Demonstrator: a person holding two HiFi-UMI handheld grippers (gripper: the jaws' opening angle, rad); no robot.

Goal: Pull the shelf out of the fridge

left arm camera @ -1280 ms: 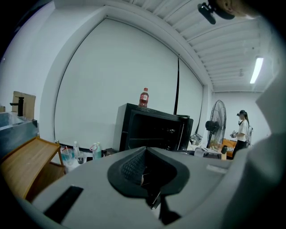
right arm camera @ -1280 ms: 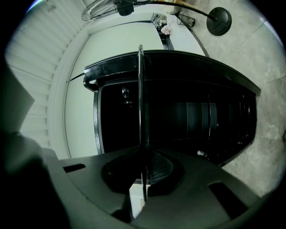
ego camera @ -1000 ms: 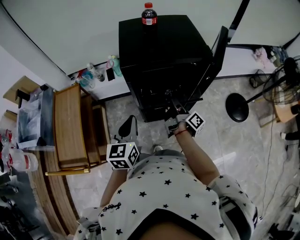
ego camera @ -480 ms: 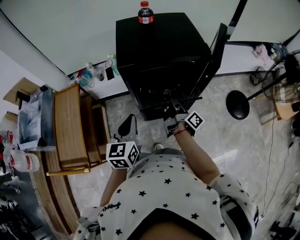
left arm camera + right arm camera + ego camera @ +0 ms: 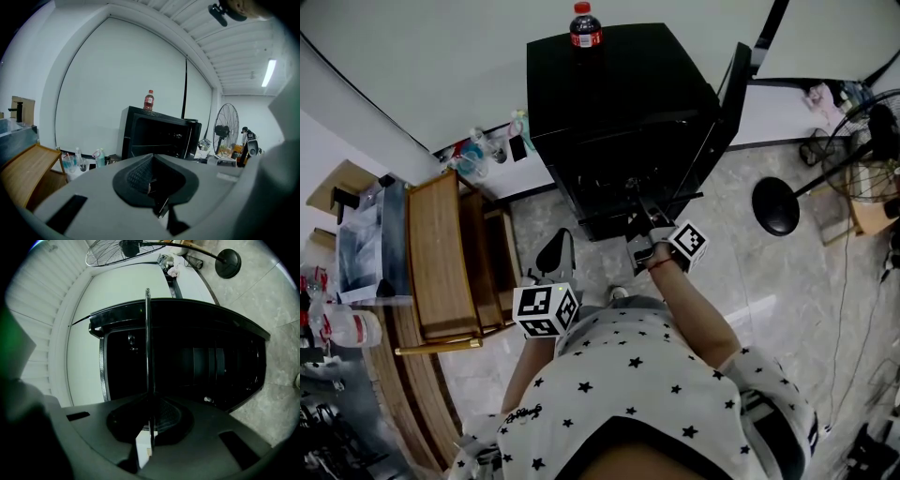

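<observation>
A glossy black, box-shaped fridge (image 5: 619,103) stands on a pale stone-tile floor (image 5: 741,272) with its door (image 5: 733,94) swung open. On top stands a dark drink bottle (image 5: 584,25) with a red cap and red label, its print too small to read. The right tongs (image 5: 150,425), held level on an outstretched arm, are clenched on the front edge of the thin shelf (image 5: 148,348). The shelf shows edge-on as a slim dark line at the fridge's dark opening. The left tongs (image 5: 157,180) are held back by the person's body, pressed together on nothing.
</observation>
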